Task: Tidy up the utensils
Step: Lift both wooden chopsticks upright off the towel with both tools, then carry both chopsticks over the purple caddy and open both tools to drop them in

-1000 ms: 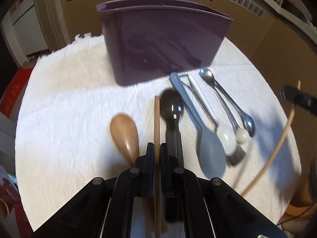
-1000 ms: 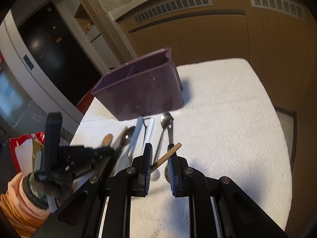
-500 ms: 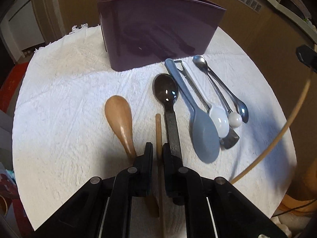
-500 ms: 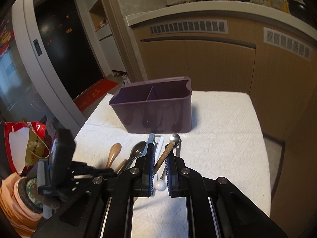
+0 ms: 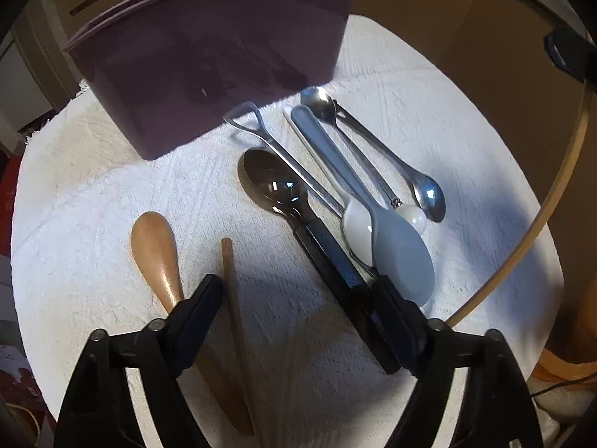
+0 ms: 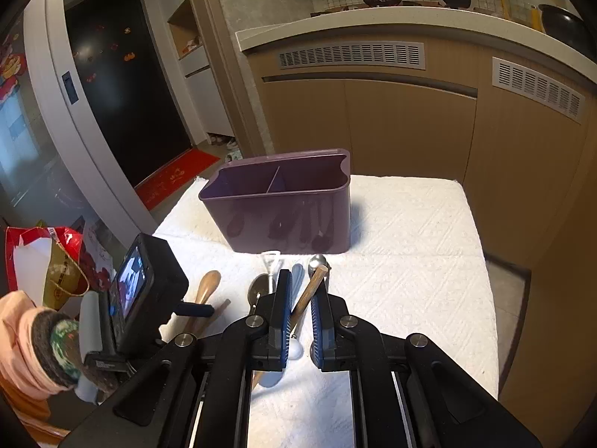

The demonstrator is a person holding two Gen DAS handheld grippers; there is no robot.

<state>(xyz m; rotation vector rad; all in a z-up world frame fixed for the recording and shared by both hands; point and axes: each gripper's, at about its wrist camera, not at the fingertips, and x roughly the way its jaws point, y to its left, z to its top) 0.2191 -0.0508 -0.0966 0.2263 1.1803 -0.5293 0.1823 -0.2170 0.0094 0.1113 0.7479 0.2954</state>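
Note:
A purple two-compartment utensil caddy [image 5: 209,59] stands at the back of the white-clothed table [image 5: 93,194]; it also shows in the right wrist view [image 6: 283,209]. In front lie a wooden spoon [image 5: 156,254], a wooden chopstick [image 5: 233,298], a black-handled steel spoon [image 5: 276,186], a grey-blue spatula spoon [image 5: 395,254], a white spoon [image 5: 358,224] and steel spoons [image 5: 429,194]. My left gripper [image 5: 298,298] is open, low over the cloth, straddling the chopstick and the black handle. My right gripper [image 6: 300,298] is shut on a wooden chopstick [image 6: 309,293], held above the table.
Wooden kitchen cabinets [image 6: 410,119] stand behind the table. A red bag [image 6: 44,257] sits at the left on the floor side. The left gripper's camera [image 6: 145,291] shows in the right wrist view. The cloth right of the caddy [image 6: 410,261] is bare.
My left gripper has opened wide and let go of the chopstick, which now lies on the cloth. My right gripper has risen with its chopstick.

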